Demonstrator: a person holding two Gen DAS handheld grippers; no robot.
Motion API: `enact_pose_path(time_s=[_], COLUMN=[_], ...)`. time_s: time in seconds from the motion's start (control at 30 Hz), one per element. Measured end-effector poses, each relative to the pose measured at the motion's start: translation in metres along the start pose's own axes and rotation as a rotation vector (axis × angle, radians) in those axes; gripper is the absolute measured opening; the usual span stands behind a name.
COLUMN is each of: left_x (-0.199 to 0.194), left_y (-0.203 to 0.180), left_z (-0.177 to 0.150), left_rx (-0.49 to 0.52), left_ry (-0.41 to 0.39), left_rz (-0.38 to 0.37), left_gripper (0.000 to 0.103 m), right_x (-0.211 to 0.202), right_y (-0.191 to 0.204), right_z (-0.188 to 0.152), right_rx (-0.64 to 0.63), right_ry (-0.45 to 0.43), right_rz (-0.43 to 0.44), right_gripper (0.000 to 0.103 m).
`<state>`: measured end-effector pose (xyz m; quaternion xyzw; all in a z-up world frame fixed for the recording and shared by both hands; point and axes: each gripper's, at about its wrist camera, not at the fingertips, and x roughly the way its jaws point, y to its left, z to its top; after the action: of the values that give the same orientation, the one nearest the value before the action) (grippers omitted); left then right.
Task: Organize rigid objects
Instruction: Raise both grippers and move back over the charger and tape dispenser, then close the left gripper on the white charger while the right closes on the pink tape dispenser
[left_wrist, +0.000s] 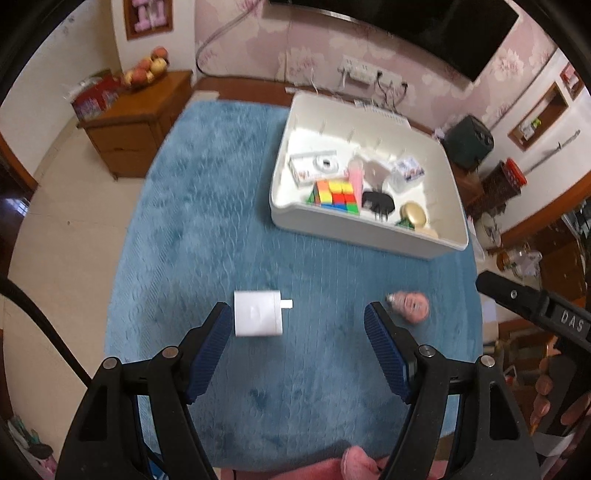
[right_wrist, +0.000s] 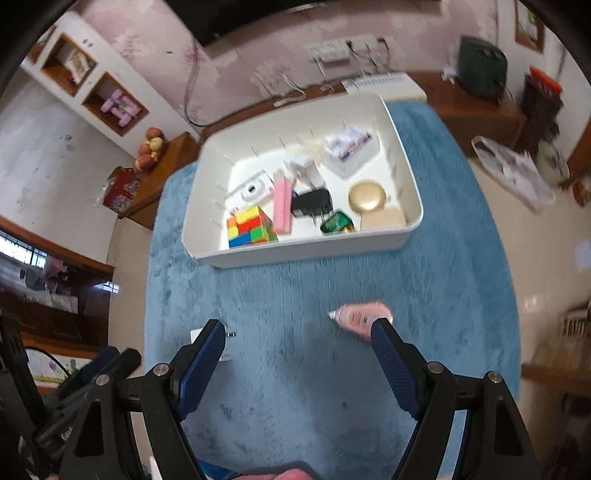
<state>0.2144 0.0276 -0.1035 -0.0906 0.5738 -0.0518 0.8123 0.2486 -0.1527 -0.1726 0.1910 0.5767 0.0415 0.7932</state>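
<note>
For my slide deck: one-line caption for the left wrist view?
Open left gripper over a white charger on the blue rug, bin beyond.

Left tongs and right tongs point steeply down, gaping empty.

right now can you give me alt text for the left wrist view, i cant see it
The open left gripper hangs over a blue fuzzy mat, with a white charger block lying just by its left finger and a small pink object beside its right. Farther back, a white bin holds a colourful cube, a black plug and other small items.
</note>
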Motion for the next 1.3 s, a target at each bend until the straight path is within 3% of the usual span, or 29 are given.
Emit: enact_pose_path(time_s=[0.37, 0.67, 1.0, 1.3], left_x=[0.060, 0.109, 0.143, 0.158], left_y=[0.021, 0.040, 0.064, 0.068], left_z=[-0.003, -0.009, -0.018, -0.009], left_rx=[0.027, -0.045, -0.187, -0.209], left_ry=[0.223, 0.349, 0.432, 0.449], left_rz=[-0.048, -0.035, -0.067, -0.057], left_gripper=[0.079, 0.081, 0.081, 0.081], right_x=[0.046, 0.086, 0.131, 0.153], right_y=[-0.009, -0.029, -0.056, -0.076], right_z=[-0.005, -0.006, -0.013, -0.012], right_rx=[0.150, 0.246, 0.312, 0.361], right_ry=[0.118, 0.230, 0.330, 0.372], right_rz=[-0.051, -0.108, -0.185, -0.220], right_gripper=[0.082, 0.082, 0.082, 0.082])
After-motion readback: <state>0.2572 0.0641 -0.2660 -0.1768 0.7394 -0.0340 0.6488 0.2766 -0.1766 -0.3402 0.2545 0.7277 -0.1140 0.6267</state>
